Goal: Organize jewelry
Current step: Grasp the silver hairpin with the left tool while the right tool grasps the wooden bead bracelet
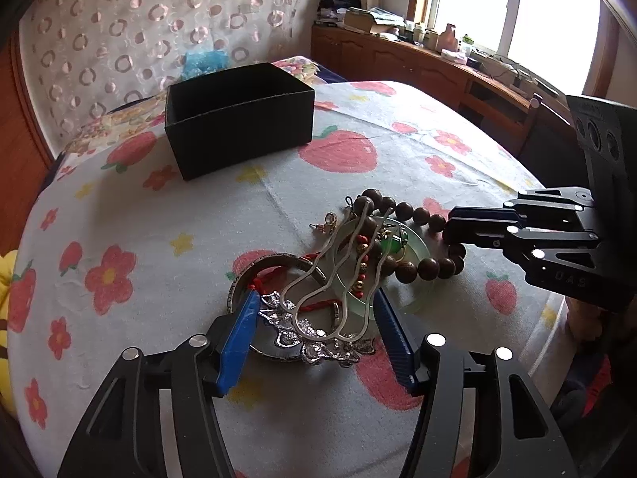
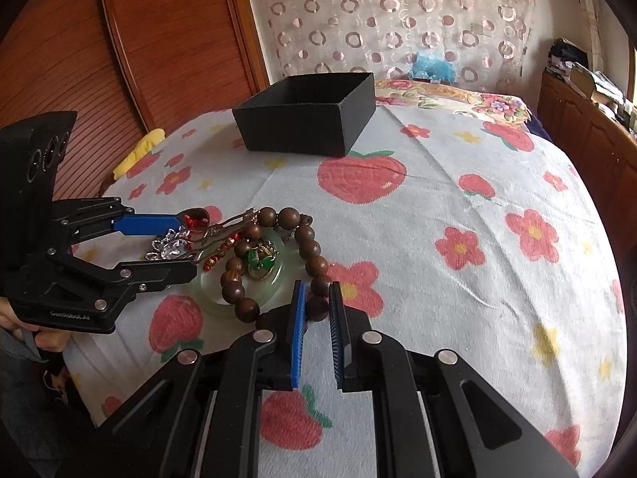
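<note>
A pile of jewelry lies on the strawberry-print cloth: a brown wooden bead bracelet (image 1: 422, 239) (image 2: 306, 239), a pale green jade bangle (image 1: 414, 290) (image 2: 207, 286), a green pendant (image 2: 260, 261), a dark metal bangle (image 1: 274, 265), a wavy silver hairpin (image 1: 318, 290) with a silver ornament (image 1: 318, 342), and a red cord. An open black box (image 1: 239, 123) (image 2: 310, 119) stands behind it. My left gripper (image 1: 314, 310) (image 2: 187, 243) is open around the hairpin and bangles. My right gripper (image 2: 316, 298) (image 1: 448, 233) has its blue pads narrowly apart around a bead of the bracelet.
A patterned curtain (image 2: 398, 20) hangs behind the bed. A wooden cabinet (image 1: 438, 63) with clutter runs under the window. A wooden door (image 2: 139, 40) is to the left, with a yellow cushion (image 2: 139, 147) at the cloth's edge.
</note>
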